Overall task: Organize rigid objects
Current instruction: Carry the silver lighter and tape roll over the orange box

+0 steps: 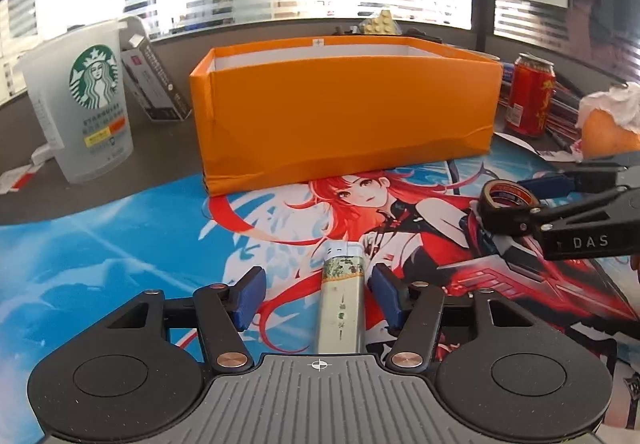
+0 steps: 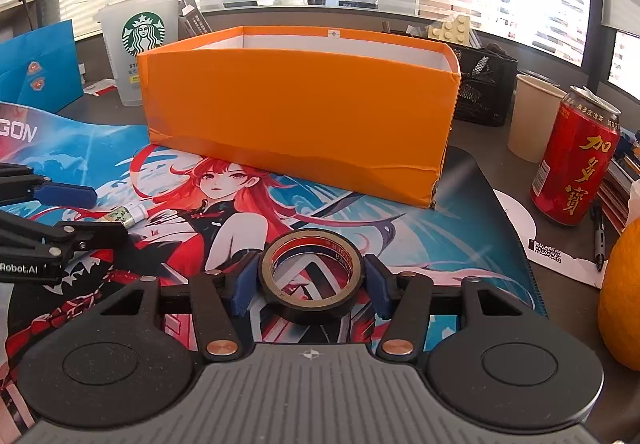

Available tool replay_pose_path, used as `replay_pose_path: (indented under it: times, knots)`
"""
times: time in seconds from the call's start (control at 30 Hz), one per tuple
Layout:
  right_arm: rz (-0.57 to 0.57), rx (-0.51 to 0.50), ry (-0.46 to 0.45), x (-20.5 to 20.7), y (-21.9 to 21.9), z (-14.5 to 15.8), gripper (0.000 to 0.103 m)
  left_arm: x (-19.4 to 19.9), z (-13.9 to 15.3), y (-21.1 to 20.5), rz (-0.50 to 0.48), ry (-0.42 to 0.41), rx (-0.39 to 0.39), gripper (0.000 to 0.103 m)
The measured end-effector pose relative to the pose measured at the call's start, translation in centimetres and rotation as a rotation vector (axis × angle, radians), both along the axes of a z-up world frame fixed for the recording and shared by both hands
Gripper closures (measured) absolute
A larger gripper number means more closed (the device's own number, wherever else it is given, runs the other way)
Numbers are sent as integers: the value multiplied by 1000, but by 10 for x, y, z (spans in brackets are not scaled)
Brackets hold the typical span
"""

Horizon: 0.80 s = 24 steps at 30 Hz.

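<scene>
I see the lighter lying at lower centre of my left wrist view, on the printed mat, between the blue pads of my left gripper; its jaws stand spread, with a gap on each side of the lighter. In my right wrist view the tape roll sits at lower centre, lying flat with its hole facing up, and my right gripper has its jaws pressed against both sides of the roll, gripping it. The orange box fills the middle of both frames, its front edge resting on the mat, top open. At upper left stands a Starbucks cup on the table. A red can stands at the right edge.
</scene>
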State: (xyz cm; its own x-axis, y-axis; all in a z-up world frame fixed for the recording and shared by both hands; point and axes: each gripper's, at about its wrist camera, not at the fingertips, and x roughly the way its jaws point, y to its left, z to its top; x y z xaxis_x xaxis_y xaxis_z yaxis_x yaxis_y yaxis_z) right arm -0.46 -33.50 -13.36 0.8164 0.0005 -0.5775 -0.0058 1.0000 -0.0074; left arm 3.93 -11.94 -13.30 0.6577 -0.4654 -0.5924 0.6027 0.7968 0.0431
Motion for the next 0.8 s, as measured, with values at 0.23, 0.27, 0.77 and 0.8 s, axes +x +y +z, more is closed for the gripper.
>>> replay_pose_path:
  times: [0.23, 0.27, 0.77, 0.8]
  knots:
    - [-2, -2, -1, 0, 1, 0, 50, -13, 0, -8, -62, 24, -55, 82]
    - [-1, 0, -1, 0, 1, 0, 50, -12, 1, -7, -53, 32, -66, 82]
    - [4, -21, -48, -1, 11, 14, 51, 7, 24, -1, 59, 14, -86, 83]
    - [5, -22, -51, -1, 12, 15, 51, 7, 25, 0, 62, 12, -86, 83]
